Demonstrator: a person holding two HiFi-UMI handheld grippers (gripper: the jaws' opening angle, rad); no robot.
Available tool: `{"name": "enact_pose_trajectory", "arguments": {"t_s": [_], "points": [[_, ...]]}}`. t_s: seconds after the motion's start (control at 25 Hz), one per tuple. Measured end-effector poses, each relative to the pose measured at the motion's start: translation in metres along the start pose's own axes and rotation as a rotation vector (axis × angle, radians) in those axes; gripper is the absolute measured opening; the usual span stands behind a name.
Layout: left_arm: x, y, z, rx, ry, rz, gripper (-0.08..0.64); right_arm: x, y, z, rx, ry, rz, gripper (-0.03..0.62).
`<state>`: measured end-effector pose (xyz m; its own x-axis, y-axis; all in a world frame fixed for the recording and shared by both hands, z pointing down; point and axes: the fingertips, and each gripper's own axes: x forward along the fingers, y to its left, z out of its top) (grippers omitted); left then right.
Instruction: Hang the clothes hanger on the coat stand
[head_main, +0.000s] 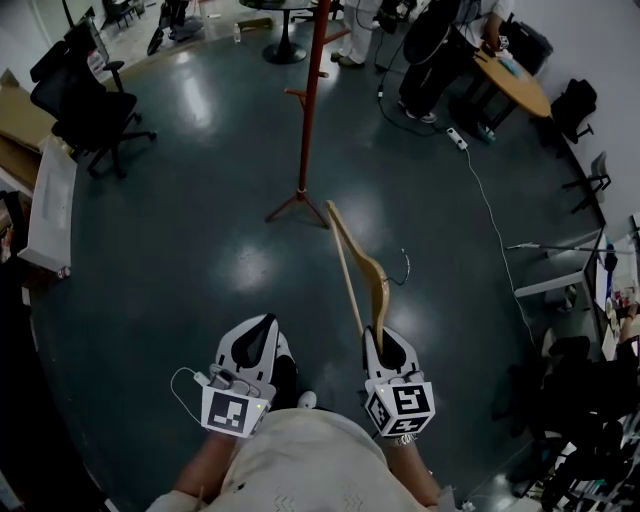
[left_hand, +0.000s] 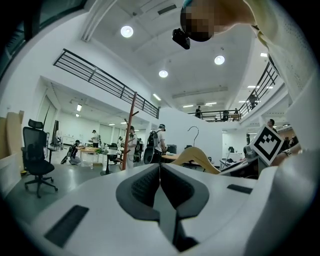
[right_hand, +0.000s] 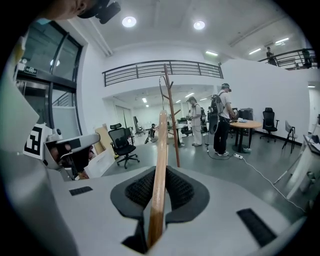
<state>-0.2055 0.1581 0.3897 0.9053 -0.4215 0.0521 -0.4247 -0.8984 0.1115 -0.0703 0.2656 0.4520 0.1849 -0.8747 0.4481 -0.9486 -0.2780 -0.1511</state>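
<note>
R gripper jaws pinch hanger, L gripper jaws pressed together; approach coat stand w/ hook leading

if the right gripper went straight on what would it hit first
Likely the coat stand: the right gripper, shut on the hanger, aims roughly at its pole across bare floor; depth unclear.
</note>
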Motion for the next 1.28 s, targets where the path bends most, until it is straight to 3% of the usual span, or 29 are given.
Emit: {"name": "enact_pose_trajectory", "arguments": {"t_s": [0.08, 0.2, 0.4, 0.56, 1.28], "points": [[0.013, 0.014, 0.005, -0.014, -0.001, -0.002, 0.014, 0.013, -0.001, 0.013, 0.008, -0.007, -0.017, 0.067], [0.030, 0.037, 0.007, 0.028, 0.017, -0.038, 0.014, 0.033, 0.001, 0.030, 0.013, -0.024, -0.040, 0.067], [0.058, 0.056, 0.034, -0.024, -0.059, -0.051, 0.014, 0.055, 0.002, 0.050, 0.023, -0.049, -0.066, 0.066], [0.061, 0.072, 0.026, 0.042, -0.014, -0.081, 0.014, 0.071, 0.004, 0.060, 0.007, -0.042, -0.070, 0.066], [0.136, 0.129, 0.031, 0.044, -0.023, 0.023, 0.014, 0.168, -0.049, 0.121, -0.008, -0.089, -0.043, 0.066]]}}
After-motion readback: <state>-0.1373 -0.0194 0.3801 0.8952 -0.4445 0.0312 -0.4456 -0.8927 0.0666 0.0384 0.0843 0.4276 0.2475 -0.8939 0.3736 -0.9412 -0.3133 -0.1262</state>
